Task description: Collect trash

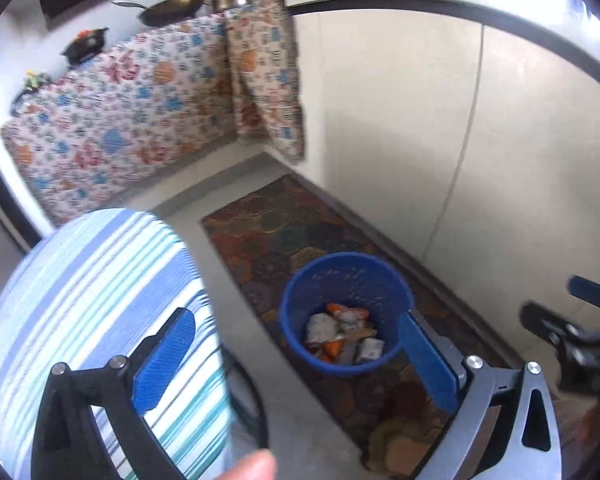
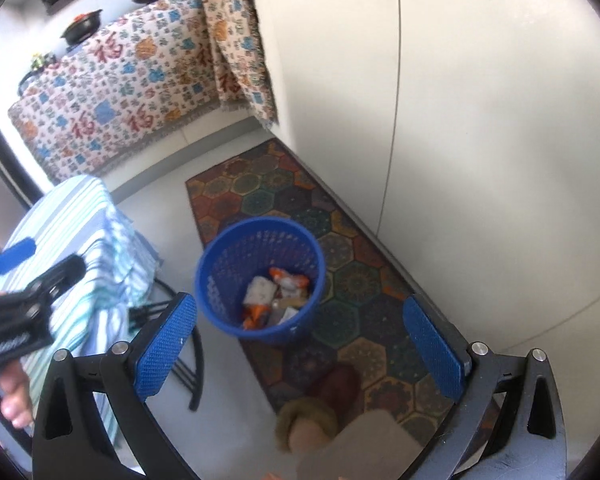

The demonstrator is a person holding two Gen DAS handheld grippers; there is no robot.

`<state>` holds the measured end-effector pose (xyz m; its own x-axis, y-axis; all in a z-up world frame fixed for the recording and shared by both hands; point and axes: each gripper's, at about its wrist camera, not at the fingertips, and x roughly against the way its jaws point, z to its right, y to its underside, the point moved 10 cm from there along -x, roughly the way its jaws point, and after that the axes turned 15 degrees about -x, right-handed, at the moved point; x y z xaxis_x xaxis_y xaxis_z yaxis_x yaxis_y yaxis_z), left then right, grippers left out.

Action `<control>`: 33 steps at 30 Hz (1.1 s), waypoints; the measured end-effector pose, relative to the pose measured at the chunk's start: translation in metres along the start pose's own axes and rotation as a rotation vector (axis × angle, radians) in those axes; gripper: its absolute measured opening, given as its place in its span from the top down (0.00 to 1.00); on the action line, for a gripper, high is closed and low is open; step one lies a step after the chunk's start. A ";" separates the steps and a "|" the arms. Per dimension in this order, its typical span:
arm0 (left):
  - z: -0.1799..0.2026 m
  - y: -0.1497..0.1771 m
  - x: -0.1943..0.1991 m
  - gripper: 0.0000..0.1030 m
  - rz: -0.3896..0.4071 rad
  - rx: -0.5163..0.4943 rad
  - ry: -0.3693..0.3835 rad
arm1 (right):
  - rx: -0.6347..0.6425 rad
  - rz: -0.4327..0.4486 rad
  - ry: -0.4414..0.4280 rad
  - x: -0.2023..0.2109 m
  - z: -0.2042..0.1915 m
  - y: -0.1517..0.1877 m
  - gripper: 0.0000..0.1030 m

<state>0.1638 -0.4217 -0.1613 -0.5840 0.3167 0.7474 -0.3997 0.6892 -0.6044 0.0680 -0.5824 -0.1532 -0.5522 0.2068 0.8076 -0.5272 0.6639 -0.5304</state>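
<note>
I start with the floor [image 2: 228,364], pale and bare along its left side, and the patterned rug [image 2: 352,280] that runs along the foot of the white cabinet fronts [image 2: 480,120]. To the left stands a small tabletop under a blue-striped cloth [image 2: 72,216], its near corner hanging in folds. The blue mesh bin [image 2: 256,280] sits on the left edge of the rug, near its middle, upright and open-topped.

Inside it lies the trash [image 2: 276,296]: crumpled white and orange wrappers heaped on the bottom (I cannot make out single pieces). I see nothing loose on the rug around the bin.

My right hand-held gripper [image 2: 300,348] hangs above and in front of the bin with its blue pads spread wide and nothing between them. My left hand-held gripper [image 1: 296,364] is spread just as wide and empty, its left pad over the striped cloth and its right pad over the bin's near rim.

I judge the drop done, so doing this step well means lifting both clear of the rim without tipping the bin, then scanning the tabletop and floor for further pieces (a slippered foot [image 2: 316,412] stands on the rug's near end).
</note>
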 end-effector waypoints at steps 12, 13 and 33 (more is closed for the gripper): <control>0.006 0.001 0.029 0.00 -0.042 0.031 0.122 | 0.040 0.057 0.027 0.054 -0.014 0.011 0.00; 0.006 0.000 0.032 0.00 -0.031 0.038 0.141 | 0.040 0.056 0.026 0.056 -0.015 0.012 0.00; 0.003 -0.004 0.039 0.00 -0.028 0.040 0.122 | 0.051 0.049 0.009 0.065 -0.025 0.021 0.00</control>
<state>0.1406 -0.4144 -0.1303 -0.4829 0.3767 0.7905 -0.4440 0.6727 -0.5918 0.0373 -0.5377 -0.1055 -0.5721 0.2447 0.7829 -0.5324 0.6153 -0.5813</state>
